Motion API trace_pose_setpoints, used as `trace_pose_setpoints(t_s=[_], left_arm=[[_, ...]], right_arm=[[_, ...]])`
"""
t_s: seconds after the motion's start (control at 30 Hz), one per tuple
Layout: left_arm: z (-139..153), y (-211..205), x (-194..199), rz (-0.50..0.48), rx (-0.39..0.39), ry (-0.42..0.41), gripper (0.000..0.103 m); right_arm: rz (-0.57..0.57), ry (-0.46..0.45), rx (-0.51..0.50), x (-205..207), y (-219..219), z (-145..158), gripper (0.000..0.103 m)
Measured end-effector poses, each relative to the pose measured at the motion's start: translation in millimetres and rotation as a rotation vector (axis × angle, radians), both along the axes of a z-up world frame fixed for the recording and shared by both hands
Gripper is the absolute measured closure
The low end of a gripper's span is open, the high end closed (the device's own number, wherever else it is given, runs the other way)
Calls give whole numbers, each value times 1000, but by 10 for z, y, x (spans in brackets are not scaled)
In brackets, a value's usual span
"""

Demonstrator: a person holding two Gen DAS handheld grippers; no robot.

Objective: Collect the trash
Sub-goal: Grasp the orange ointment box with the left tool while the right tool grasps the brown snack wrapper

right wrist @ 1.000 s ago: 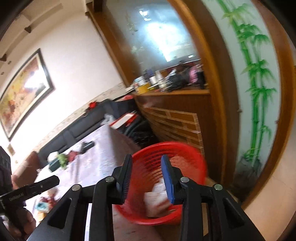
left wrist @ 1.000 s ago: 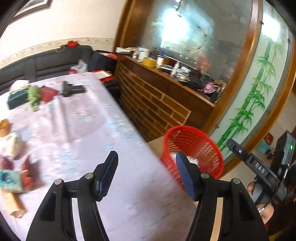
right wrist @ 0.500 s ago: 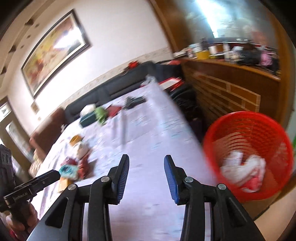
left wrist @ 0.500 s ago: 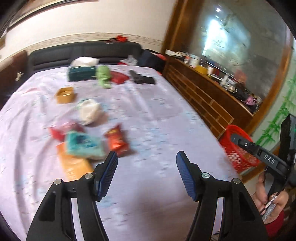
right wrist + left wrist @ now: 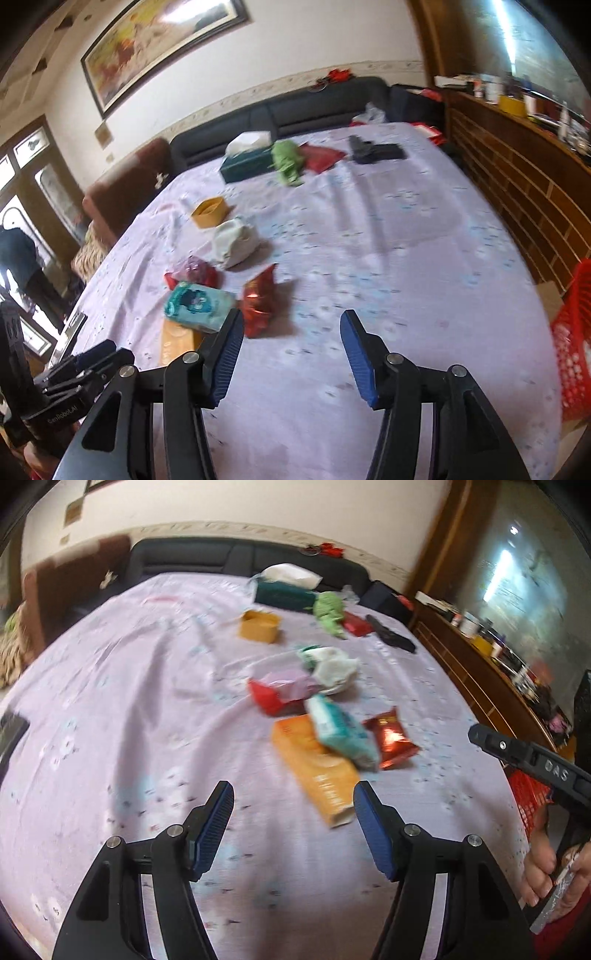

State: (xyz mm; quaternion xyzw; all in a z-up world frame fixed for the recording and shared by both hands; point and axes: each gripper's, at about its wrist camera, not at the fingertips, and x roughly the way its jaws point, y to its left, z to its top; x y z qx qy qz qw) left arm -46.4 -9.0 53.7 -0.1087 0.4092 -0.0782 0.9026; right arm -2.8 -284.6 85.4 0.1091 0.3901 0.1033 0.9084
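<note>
The trash lies clustered mid-frame on the lilac tablecloth point(image 5: 147, 709): an orange carton point(image 5: 314, 764), a teal wipes pack point(image 5: 341, 731) lying across it, a shiny red snack bag point(image 5: 389, 736), a crumpled white wrapper point(image 5: 334, 670) and a red-and-pink packet point(image 5: 280, 690). The red basket point(image 5: 574, 339) sits at the right edge of the right wrist view, its contents hidden. Farther up stand a small yellow box point(image 5: 258, 626), a dark green tissue box point(image 5: 245, 162) and a green bundle point(image 5: 288, 162). The left gripper point(image 5: 293, 812) is open and empty. The right gripper point(image 5: 291, 341), also empty, has just been opening. A second ago both cameras faced the basket; now they face the trash.
</note>
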Motion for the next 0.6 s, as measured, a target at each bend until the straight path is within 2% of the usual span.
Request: trace_pose_setpoints(t_s=[0.17,0.33,0.47,0.5,0.53,0.6], left_arm=[[-132,129,77,14,-67,54,37],[-172,98,138,12,-92,80,37],[-190,29,217,11,-113,104,32],[-196,4,241,11,-112,110,31],[-199,-32,268,11,-108,116,31],[-211,-148,312,-4,-90,128,31]], right_arm=[[7,56,-11,393,198,-151,45],[26,146,-9,746,355,-444,45],[47,166,-30,876,494,-604,46],[58,172,-23,899,519,-638,51],[75,178,-12,921,545,-672,66],[97,178,-6,932,569,-708,67]])
